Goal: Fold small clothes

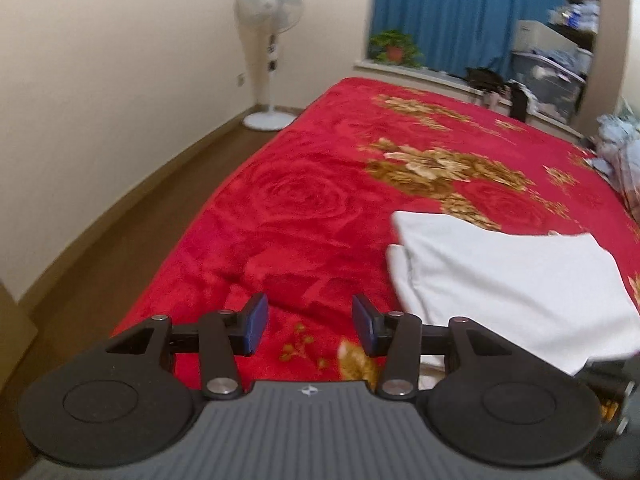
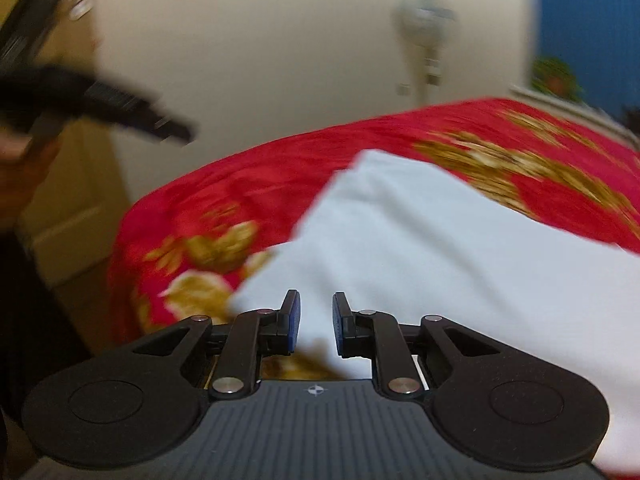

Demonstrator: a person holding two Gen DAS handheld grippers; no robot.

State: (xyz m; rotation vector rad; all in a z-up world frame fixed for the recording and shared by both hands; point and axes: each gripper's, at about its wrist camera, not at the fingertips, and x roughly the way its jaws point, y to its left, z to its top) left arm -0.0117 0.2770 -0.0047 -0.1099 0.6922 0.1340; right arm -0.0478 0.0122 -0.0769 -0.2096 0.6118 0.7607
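The left gripper (image 1: pixel 310 322) hangs nearest, its blue-padded fingers spread wide and holding nothing, above a red blanket (image 1: pixel 288 208) with gold flowers that covers the bed; a white standing fan (image 1: pixel 269 40) is at the far left wall, with a blue curtain (image 1: pixel 460 12) and a potted plant (image 1: pixel 394 46) on the far sill. The folded white garment (image 1: pixel 508 284) lies on the near right part of the blanket, just right of this gripper and apart from it. In the blurred right view, the right gripper (image 2: pixel 316 322) is also parted and empty, poised over the garment's near edge.
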